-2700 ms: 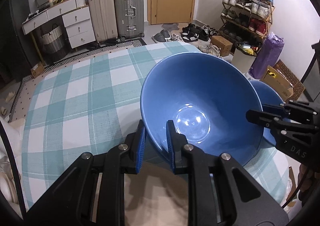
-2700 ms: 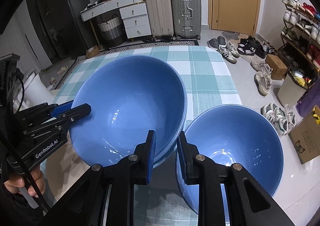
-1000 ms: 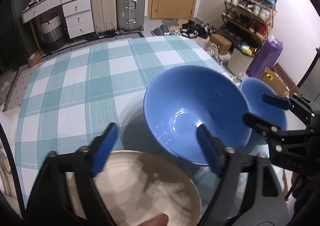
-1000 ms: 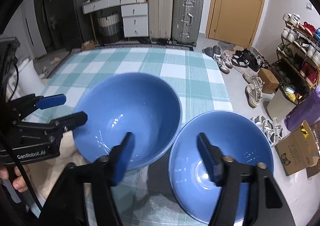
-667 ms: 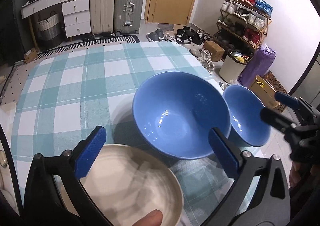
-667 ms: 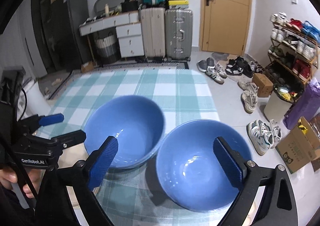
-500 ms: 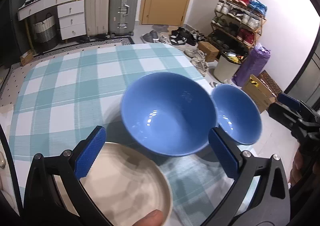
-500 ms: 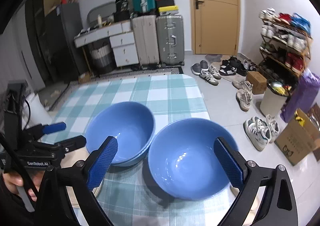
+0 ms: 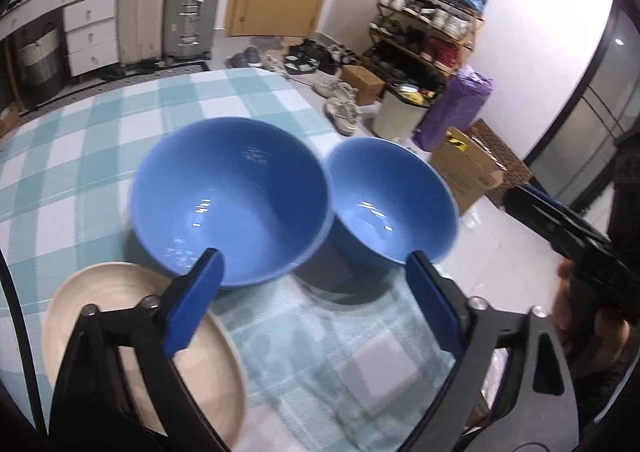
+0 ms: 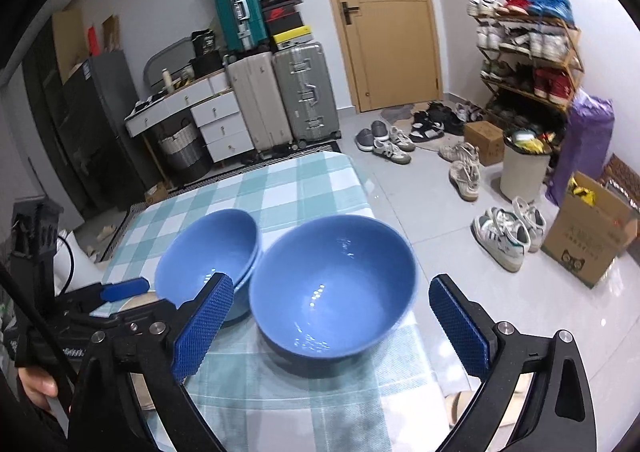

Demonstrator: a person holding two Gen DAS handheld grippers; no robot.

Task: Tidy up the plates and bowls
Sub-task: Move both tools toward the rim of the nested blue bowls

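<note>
Two blue bowls stand side by side on the checked tablecloth (image 9: 80, 156). In the left wrist view the larger-looking bowl (image 9: 230, 196) is on the left and the second bowl (image 9: 390, 208) on the right. A beige plate (image 9: 140, 356) lies at the near left, partly under my left gripper (image 9: 316, 296), which is open and empty, held back above the table. In the right wrist view my right gripper (image 10: 332, 320) is open and empty, raised behind the nearer bowl (image 10: 334, 288); the other bowl (image 10: 208, 256) sits to its left, looking like two nested bowls.
The table's right edge runs close to the right-hand bowl. Beyond it lie the tiled floor with shoes (image 10: 504, 232), a cardboard box (image 10: 588, 232), a white bin (image 10: 524, 168) and a shoe rack (image 10: 528, 52). Suitcases (image 10: 304, 92) and drawers stand by the far wall.
Both grippers let go of the bowl rims, opened wide and drew back and up. The two blue bowls stay on the cloth.
</note>
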